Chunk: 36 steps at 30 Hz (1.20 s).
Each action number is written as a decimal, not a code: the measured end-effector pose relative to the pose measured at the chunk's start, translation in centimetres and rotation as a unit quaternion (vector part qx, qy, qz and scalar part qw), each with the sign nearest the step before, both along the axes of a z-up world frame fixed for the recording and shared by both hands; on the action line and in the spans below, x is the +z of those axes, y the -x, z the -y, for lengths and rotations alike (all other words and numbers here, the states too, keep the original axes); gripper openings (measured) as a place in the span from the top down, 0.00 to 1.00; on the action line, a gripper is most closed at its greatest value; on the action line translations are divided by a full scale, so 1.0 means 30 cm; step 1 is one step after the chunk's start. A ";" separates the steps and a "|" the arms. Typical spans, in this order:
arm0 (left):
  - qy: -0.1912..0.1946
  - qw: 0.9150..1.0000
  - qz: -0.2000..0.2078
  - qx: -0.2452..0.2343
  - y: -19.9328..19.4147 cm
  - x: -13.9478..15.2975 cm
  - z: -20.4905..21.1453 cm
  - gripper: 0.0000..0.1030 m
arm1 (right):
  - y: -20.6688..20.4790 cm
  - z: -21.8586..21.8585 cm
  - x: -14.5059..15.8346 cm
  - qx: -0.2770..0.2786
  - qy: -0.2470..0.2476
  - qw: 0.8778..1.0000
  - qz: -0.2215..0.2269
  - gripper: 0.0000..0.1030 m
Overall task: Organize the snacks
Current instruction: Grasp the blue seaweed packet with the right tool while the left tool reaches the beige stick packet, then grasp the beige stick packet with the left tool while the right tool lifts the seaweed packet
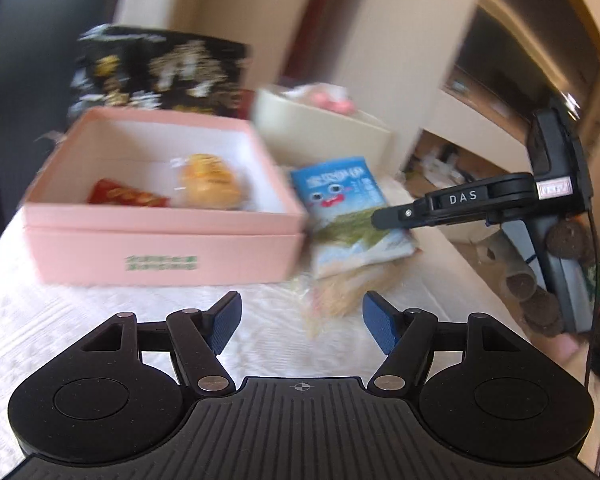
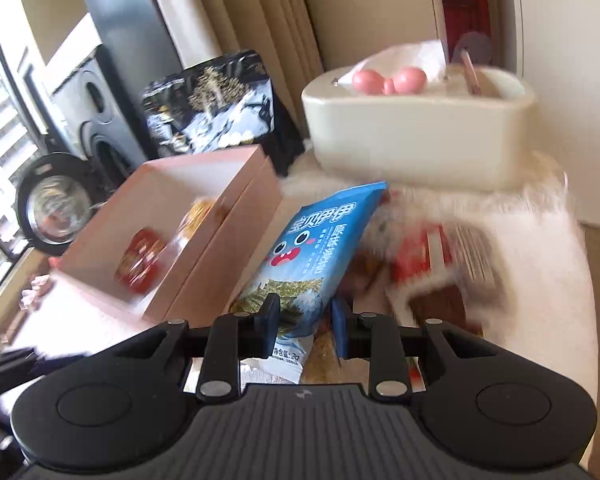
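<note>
An open pink box point(image 1: 164, 240) point(image 2: 220, 248) sits on the white cloth; inside lie a red snack packet point(image 1: 126, 196) point(image 2: 142, 260) and a yellow wrapped pastry point(image 1: 210, 180) point(image 2: 200, 216). A blue seaweed snack packet point(image 1: 340, 196) point(image 2: 312, 256) leans beside the box's right wall. My right gripper point(image 2: 305, 326) point(image 1: 380, 218) has its jaws around the packet's lower end. My left gripper point(image 1: 300, 326) is open and empty, low over the cloth in front of the box. More packets, red and brown point(image 2: 440, 268), lie blurred to the right.
A black and gold bag point(image 1: 160, 72) point(image 2: 212, 104) stands behind the box. A cream tissue box point(image 2: 416, 124) point(image 1: 320, 128) with a pink bow stands at the back right. A clear pale packet point(image 1: 340, 292) lies under the blue one. A speaker point(image 2: 96, 112) stands far left.
</note>
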<state>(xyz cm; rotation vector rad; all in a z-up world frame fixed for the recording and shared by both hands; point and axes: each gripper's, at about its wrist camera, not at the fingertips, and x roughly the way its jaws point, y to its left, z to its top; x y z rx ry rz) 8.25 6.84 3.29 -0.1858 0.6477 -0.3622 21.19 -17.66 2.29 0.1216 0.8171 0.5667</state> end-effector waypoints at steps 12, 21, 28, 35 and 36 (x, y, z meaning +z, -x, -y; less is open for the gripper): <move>-0.076 0.993 0.011 -0.090 -0.082 -0.001 0.202 0.30 | 0.226 0.099 -0.020 0.030 0.056 0.997 0.039 0.81; -0.142 0.985 -0.010 -0.095 -0.227 -0.086 0.282 0.48 | 0.210 0.206 -0.030 -0.070 0.058 0.994 0.055 0.45; -0.121 0.986 -0.021 -0.115 -0.169 -0.057 0.305 0.59 | 0.184 0.243 -0.063 -0.105 0.028 0.993 0.035 0.35; -0.139 0.984 -0.022 -0.106 -0.138 -0.069 0.325 0.69 | 0.065 0.197 -0.119 -0.200 -0.072 0.974 -0.072 0.27; -0.128 0.986 -0.026 -0.103 -0.131 -0.068 0.312 0.69 | 0.050 0.188 -0.130 -0.209 -0.082 0.971 -0.081 0.26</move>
